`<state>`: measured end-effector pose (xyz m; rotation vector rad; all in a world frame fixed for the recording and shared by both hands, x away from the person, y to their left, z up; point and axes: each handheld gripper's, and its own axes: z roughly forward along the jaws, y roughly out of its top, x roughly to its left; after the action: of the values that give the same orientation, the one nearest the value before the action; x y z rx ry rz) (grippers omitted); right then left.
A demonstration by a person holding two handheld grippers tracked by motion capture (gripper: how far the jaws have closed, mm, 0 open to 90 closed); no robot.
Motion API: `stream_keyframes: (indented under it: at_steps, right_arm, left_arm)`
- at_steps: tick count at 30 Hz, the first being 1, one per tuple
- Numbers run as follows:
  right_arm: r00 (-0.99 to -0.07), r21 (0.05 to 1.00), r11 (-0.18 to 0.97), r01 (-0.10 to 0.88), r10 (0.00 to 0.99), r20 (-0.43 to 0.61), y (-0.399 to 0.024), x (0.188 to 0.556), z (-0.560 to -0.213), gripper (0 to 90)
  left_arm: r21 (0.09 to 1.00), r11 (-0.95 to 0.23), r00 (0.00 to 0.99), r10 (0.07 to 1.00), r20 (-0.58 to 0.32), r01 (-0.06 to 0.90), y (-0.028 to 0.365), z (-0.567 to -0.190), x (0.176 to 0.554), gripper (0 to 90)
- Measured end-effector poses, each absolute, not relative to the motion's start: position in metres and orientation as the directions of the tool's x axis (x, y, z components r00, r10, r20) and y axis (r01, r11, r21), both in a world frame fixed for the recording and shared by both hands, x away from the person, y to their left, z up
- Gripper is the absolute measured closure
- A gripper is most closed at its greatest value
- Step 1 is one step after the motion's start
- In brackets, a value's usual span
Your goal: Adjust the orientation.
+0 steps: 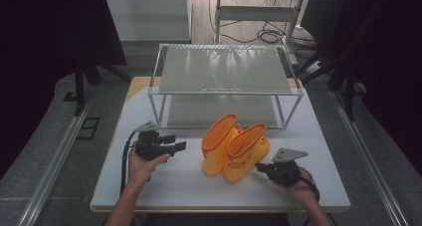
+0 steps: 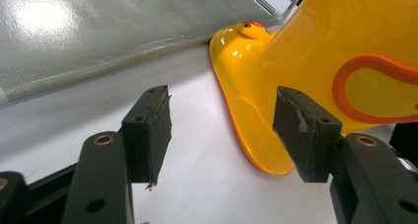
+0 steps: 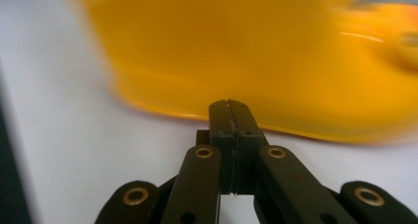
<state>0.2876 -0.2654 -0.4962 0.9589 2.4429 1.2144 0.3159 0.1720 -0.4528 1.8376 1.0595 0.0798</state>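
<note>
Yellow rubber boots (image 1: 234, 149) with orange rims stand side by side mid-counter (image 1: 174, 181), just before a wire-framed shelf (image 1: 224, 69). The left gripper (image 1: 176, 142) hovers beside them, jaws spread wide over bare white surface. The right gripper (image 1: 260, 168) sits near the boots' right side, jaws pressed together, empty. No writing is legible.

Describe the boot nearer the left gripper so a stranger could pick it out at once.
Start at the two-tier wire shelf at the back of the white table; a pair of yellow rubber boots stands just in front of it. The left boot is the one facing the open left gripper, and it sits slightly nearer the shelf than its twin.
</note>
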Motion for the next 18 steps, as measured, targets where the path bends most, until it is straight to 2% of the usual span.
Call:
stream_keyframes:
  at_steps: [2, 3, 8, 18]
  right_arm:
    - [-0.722, 0.786, 0.404, 0.468, 0.688, 0.076, -0.275, 0.294, -0.494, 89.9]
    - [-0.65, 0.786, 0.355, 0.506, 0.757, 0.076, -0.295, 0.31, -0.492, 89.9]
    - [-0.564, 0.762, 0.313, 0.567, 0.822, 0.083, -0.316, 0.343, -0.497, 90.0]
    - [-0.558, 0.735, 0.322, 0.597, 0.825, 0.091, -0.307, 0.37, -0.51, 90.0]
  left_arm:
    - [0.765, -0.138, 0.614, 0.693, -0.379, 0.629, 0.173, -0.452, 0.316, 39.2]
    - [0.765, -0.138, 0.613, 0.694, -0.378, 0.629, 0.173, -0.452, 0.317, 39.3]
    - [0.766, -0.138, 0.613, 0.694, -0.378, 0.628, 0.173, -0.452, 0.317, 39.2]
    - [0.764, -0.148, 0.62, 0.689, -0.376, 0.628, 0.171, -0.454, 0.317, 39.3]
